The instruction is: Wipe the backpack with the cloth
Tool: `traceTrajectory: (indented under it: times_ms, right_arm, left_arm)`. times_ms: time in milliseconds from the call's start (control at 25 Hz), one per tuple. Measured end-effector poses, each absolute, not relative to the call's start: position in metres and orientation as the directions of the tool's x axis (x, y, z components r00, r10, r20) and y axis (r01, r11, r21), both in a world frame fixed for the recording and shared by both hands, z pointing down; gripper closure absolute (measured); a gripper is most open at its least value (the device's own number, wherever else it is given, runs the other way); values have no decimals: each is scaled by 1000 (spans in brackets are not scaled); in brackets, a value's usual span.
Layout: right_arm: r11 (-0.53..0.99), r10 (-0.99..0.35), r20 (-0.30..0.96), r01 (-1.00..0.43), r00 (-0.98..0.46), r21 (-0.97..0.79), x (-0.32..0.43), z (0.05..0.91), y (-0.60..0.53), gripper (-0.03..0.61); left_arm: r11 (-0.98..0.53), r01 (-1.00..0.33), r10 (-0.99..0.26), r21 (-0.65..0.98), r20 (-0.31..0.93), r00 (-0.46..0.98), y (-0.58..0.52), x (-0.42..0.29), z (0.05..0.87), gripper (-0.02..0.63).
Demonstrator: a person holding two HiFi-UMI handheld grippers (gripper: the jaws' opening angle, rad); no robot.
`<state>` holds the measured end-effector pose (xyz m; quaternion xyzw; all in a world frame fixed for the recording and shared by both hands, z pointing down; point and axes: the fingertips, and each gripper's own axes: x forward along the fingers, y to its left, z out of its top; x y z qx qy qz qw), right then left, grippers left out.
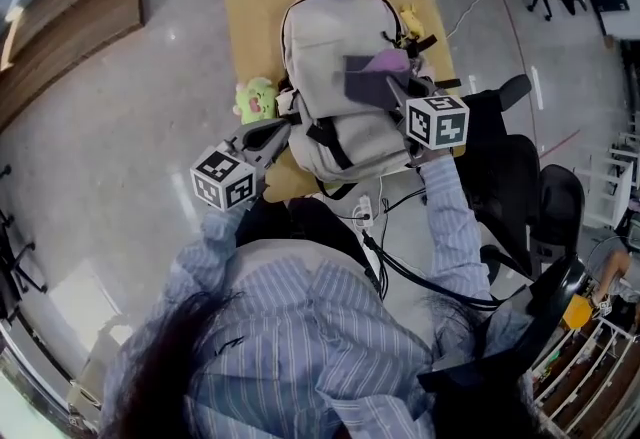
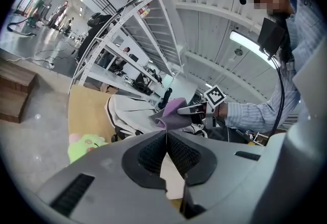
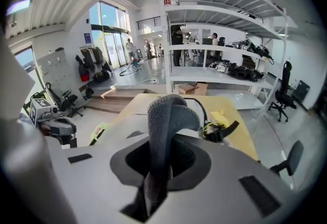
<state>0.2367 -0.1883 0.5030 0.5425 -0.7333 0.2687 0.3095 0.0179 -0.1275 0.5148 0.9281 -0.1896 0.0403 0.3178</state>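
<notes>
Backpack (image 1: 325,47): pale grey, lying flat along the middle of the worktop (image 1: 255,2), from the far edge to the near edge.

Right gripper (image 1: 392,89): over the backpack's right half, jaws clamped on a fold of the cloth (image 1: 372,75), which is grey with a purple face. In the right gripper view the cloth (image 3: 166,116) stands up between the pads.

Left gripper (image 1: 276,133): at the near left corner, beside the backpack's lower side. Its pads are pressed together with nothing between them. Contact with the bag possibly, not confirmed.

Green plush toy (image 1: 256,99): at the left edge, against the backpack.
</notes>
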Motion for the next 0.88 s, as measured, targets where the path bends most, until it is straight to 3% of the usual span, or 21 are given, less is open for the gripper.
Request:
traceTrajectory:
  times_ms: [640, 760, 880]
  right_arm:
    - [6, -620, 778, -990, 106, 140, 413, 490, -174, 537]
    - [-25, -648, 753, -992, 111, 125, 416, 477, -167, 537]
    - [28, -702, 711, -997, 28, 66, 390, 460, -164, 537]
  left_arm:
    - [-739, -361, -292, 569, 212, 933, -113, 32, 511, 609]
    - [-742, -358, -282, 566, 220, 934, -106, 35, 511, 609]
    - [-742, -357, -276, 567, 227, 934, -96, 38, 512, 609]
